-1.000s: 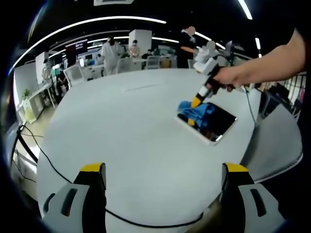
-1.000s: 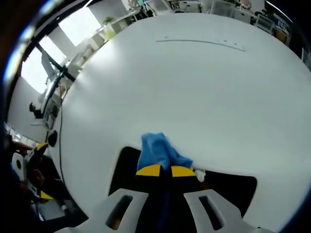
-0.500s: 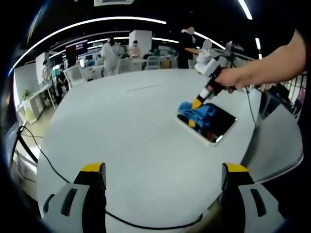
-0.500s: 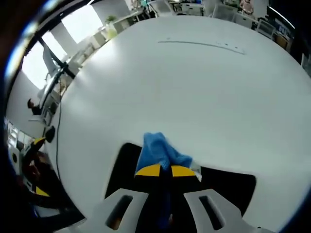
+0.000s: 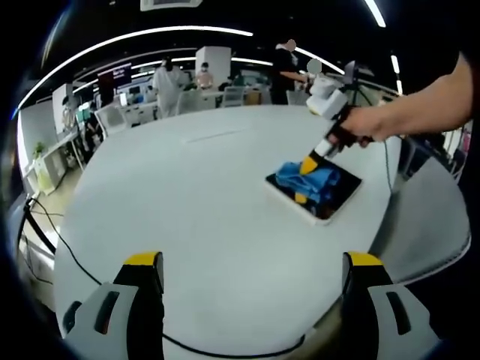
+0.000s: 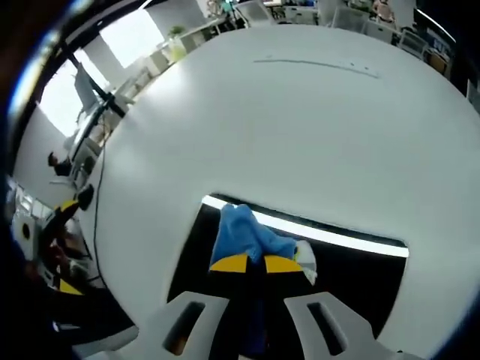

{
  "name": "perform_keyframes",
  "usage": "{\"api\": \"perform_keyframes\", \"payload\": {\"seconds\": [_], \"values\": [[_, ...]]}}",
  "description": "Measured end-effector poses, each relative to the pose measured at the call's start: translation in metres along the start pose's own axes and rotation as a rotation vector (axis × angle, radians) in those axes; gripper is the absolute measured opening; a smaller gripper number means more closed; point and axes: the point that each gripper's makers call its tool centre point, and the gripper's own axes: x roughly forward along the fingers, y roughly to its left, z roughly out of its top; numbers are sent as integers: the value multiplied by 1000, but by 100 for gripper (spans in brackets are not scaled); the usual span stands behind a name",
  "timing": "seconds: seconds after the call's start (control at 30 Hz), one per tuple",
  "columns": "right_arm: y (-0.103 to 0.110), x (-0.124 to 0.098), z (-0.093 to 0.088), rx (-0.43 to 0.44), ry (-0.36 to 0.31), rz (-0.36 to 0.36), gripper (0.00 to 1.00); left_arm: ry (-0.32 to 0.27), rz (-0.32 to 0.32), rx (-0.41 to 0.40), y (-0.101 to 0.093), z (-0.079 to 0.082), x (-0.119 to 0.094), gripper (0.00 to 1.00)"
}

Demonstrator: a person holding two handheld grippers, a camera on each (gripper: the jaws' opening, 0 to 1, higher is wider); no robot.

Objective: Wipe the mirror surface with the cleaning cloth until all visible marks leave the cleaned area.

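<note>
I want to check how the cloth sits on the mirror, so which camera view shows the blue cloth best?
The right gripper view: the blue cloth sits close up, pinched in the right gripper and lying on the dark mirror. In the left gripper view the cloth is small and far off, though its place on the whole mirror is clearer.

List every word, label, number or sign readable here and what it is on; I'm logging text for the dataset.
None can be read.
Dark screen on the far wall, left gripper view: light marks, too small and blurred to read.
Mirror, blue cleaning cloth, white table, right gripper: no print visible.
</note>
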Motion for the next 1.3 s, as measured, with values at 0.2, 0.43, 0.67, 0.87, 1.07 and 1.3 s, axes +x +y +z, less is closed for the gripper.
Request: {"api": "perform_keyframes", "payload": {"seconds": [0.2,0.43,0.67,0.87,1.07,1.3], "values": [[7,-5,-15,2,26,16,0,10,-3,16,-7,0,7,100],[12,-10,-28,0,30,33,0,-13,2,10,-16,9,11,100],[15,-13,-36,4,37,43,0,-31,22,-4,-12,14,8,100],[18,-16,-43,23,51,52,0,-26,34,-18,-7,10,2,100],[23,-19,-53,30,57,71,0,-15,40,-29,-6,4,1,100],[30,-24,-67,19,65,91,0,-26,55,-29,-5,6,1,100]]}}
